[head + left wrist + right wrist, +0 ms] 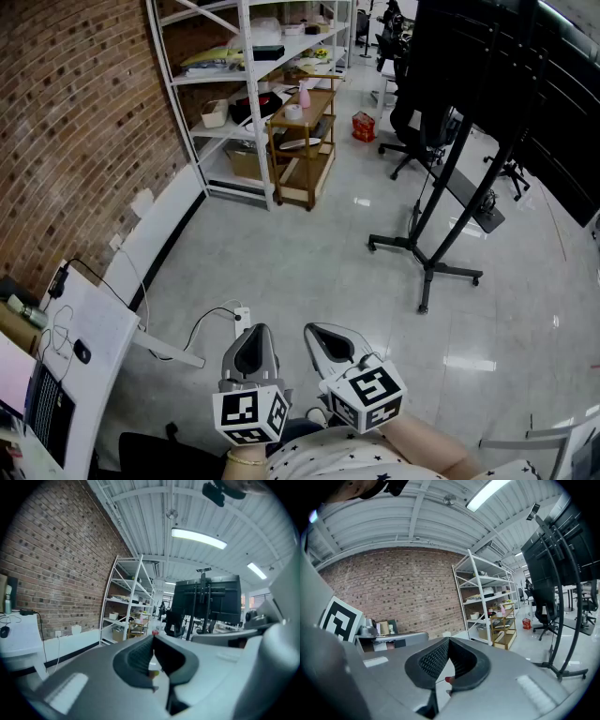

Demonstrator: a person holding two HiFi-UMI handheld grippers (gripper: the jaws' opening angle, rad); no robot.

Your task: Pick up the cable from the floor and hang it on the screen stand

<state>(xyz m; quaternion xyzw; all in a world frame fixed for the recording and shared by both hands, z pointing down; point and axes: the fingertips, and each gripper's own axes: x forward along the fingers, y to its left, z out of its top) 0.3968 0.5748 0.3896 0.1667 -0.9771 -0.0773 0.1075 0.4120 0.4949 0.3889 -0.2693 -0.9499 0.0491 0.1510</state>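
A thin black cable (200, 325) lies on the grey floor, running from a white power strip (242, 317) toward the desk on the left. The black screen stand (448, 202) stands at the right on a wheeled base (427, 272), carrying a large dark screen (487, 56). My left gripper (253, 330) and right gripper (313, 330) hang side by side near my body, above the floor just short of the power strip. Both are shut with nothing between the jaws. The stand also shows in the left gripper view (205, 603) and the right gripper view (562, 578).
A white shelf rack (248, 103) and a wooden trolley (305, 141) stand by the brick wall at the back. A white desk (89, 342) with a mouse and cables is at the left. Black office chairs (412, 127) sit behind the stand, with a red box (364, 126) nearby.
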